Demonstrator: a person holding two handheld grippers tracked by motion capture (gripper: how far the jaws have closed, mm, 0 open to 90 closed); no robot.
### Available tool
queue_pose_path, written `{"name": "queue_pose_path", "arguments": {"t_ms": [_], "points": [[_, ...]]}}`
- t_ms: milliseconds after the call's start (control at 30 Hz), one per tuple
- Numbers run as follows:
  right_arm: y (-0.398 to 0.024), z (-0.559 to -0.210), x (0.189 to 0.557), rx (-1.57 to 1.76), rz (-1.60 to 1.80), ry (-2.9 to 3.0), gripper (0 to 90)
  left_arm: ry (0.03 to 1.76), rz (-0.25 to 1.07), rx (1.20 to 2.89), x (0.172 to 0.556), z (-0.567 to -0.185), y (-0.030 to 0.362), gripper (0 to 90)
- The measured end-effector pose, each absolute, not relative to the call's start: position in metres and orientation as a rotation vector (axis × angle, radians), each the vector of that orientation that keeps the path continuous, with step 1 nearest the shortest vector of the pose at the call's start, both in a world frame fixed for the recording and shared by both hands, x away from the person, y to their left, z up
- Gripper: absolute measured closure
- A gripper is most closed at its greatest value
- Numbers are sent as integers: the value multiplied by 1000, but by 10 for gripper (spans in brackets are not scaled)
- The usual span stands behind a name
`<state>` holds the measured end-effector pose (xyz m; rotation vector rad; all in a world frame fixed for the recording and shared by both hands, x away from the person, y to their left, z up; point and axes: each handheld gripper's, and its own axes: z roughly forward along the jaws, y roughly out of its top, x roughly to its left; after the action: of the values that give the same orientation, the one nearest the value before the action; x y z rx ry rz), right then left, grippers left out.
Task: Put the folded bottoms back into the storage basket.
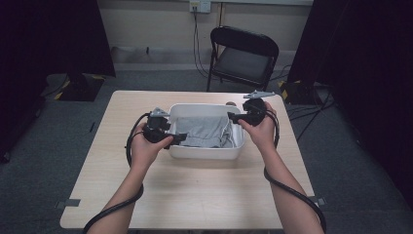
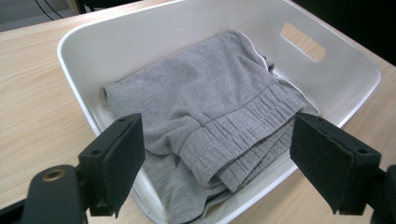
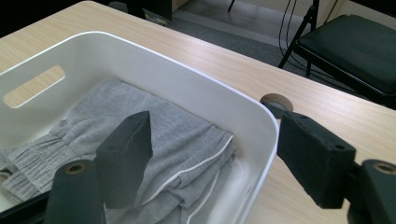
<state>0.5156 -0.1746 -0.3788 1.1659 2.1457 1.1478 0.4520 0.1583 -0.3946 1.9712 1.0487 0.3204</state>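
Grey shorts (image 2: pixel 205 112) lie folded in the white bin (image 1: pixel 204 152) mid-table, toward the far edge. Left gripper (image 1: pixel 181 139) hangs at the bin's left rim, right gripper (image 1: pixel 233 117) over its right rim, both wide open, holding nothing.

Surroundings of the wooden table

A black folding chair (image 1: pixel 245 57) is set beyond the light wooden table (image 1: pixel 195 195), on grey carpet (image 1: pixel 48 161). Cables (image 1: pixel 197 44) are hung from a wall socket (image 1: pixel 200 5) behind it. Dark curtains (image 1: pixel 370 73) are seen at both sides. A round grommet (image 3: pixel 276 100) is sunk into the tabletop.
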Motion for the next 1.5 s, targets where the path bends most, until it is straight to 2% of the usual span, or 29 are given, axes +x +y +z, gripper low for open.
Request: {"name": "queue_pose_path", "arguments": {"t_ms": [467,1500], "points": [[-176,-380,503,1143,1170,2177,239,1037,318,1973,442,-391,169,164],[-203,-393,469,1146,1236,2207,212,1031,293,1996,420,-410,186,165]]}}
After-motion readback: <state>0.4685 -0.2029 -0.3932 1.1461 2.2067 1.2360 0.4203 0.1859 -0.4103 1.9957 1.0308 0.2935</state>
